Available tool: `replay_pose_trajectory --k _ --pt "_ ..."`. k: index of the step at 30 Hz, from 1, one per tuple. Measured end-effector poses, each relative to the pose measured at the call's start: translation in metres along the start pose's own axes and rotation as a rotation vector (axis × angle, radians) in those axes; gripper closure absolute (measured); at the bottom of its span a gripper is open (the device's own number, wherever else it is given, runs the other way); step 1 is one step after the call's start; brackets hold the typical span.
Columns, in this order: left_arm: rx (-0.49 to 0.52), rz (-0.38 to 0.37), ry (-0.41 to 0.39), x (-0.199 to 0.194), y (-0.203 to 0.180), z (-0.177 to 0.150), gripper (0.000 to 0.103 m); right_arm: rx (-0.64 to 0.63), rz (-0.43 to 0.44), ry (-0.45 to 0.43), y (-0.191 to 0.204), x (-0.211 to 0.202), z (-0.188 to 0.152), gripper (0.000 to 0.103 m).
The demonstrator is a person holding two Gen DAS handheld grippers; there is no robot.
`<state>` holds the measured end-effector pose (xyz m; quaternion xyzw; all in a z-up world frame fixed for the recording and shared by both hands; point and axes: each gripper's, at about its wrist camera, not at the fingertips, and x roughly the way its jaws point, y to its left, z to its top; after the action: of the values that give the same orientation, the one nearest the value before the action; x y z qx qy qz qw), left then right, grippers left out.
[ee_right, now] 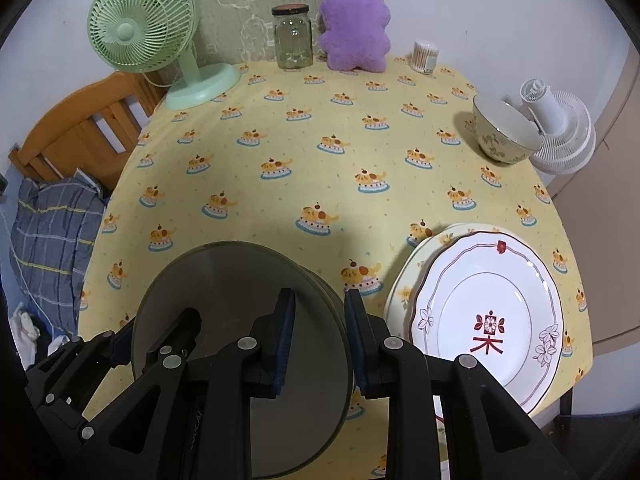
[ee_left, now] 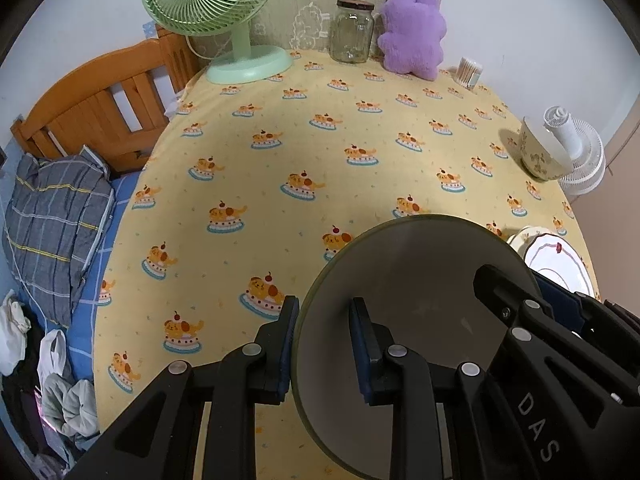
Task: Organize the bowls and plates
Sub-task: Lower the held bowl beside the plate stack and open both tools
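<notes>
Olive-green rim, pale grey inside — that's the bowl (ee_left: 404, 320) held above the near edge of the table, and both tools have it. Left gripper (ee_left: 324, 348) is clenched on the bowl's left wall, one pad outside and one inside; right gripper (ee_right: 320, 344) pinches the opposite wall the same way, so the bowl hangs between them, tilted a little toward the far side.

On the yellow tablecloth (ee_right: 320, 160) a white plate (ee_right: 492, 320) with a red mark sits on top of a cream plate (ee_right: 404, 280) at the near right corner. A flowered bowl (ee_right: 504, 132) stands at the far right edge, close to a white fan (ee_right: 560, 132).

By the look of it, this is the carrying step: plates seem stacked, bowls still apart. Next move likely calls for taking the held bowl across to the flowered one, levelling it, and lowering gently before either grip lets go — two rims meeting at an angle could chip.

Hard to tell: whether the bowl's base touches the cloth, since the grippers hide it. Most of the cream plate is covered.
</notes>
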<state>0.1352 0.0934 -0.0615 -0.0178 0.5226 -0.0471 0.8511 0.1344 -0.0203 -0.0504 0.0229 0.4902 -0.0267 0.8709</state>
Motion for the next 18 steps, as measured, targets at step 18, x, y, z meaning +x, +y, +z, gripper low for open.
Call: replay_pose_trajectory --k 18 --pt "0.019 -0.001 0.039 0.021 -0.006 0.0 0.079 0.025 0.003 0.035 -0.01 0.024 -0.002 0.074"
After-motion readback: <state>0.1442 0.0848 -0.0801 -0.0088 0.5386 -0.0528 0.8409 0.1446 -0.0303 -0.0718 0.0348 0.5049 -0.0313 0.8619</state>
